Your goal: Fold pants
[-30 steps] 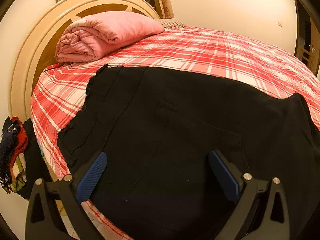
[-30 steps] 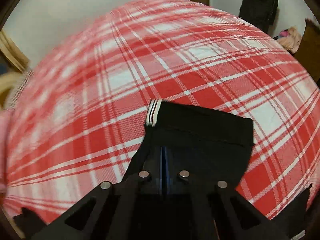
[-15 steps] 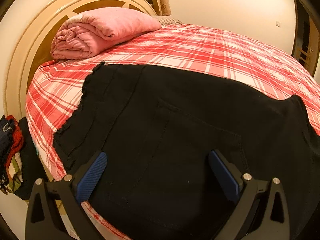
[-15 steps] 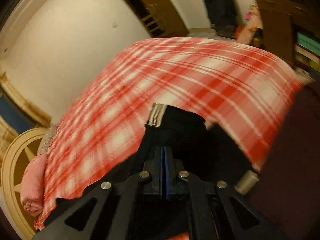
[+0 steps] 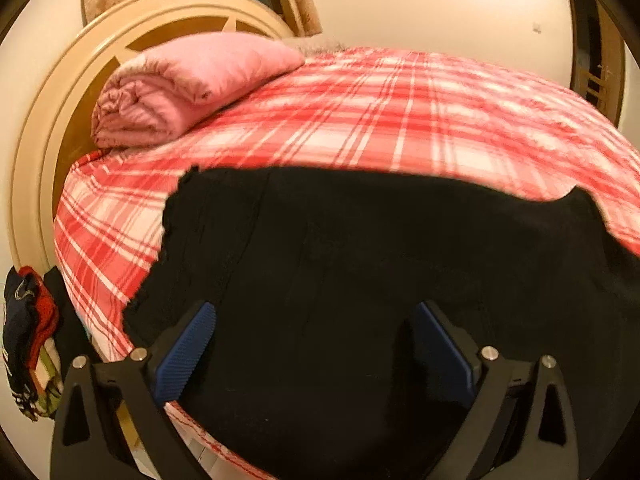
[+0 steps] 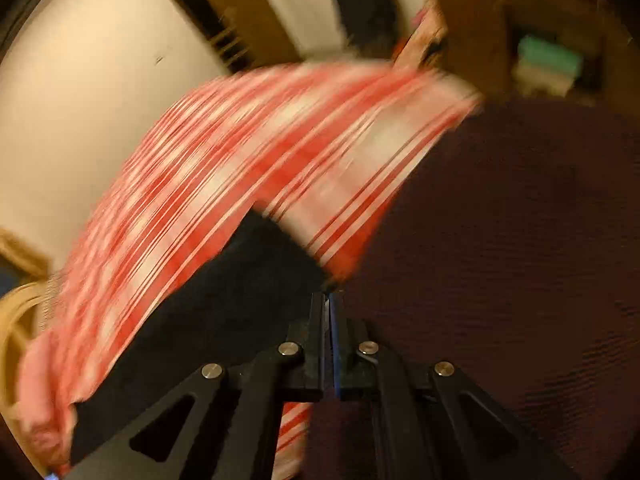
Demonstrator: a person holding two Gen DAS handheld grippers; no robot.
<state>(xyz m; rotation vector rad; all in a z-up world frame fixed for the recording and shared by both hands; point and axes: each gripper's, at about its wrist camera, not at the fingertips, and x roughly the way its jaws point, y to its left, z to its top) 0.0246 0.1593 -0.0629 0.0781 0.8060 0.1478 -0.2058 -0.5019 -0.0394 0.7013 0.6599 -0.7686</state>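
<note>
Where they cover the plaid bedspread (image 5: 400,120), black pants (image 5: 360,260) lie flat.

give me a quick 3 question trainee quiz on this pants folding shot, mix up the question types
1. True or false: the left gripper has its fingers spread wide over the black pants.
2. Multiple choice: what lies by the headboard? A) a rolled pink blanket B) a laptop C) a green pillow
3. Fill in: the bed cover is red and white ____.

Key: 1 true. 2 A, the rolled pink blanket. 3 plaid.
</note>
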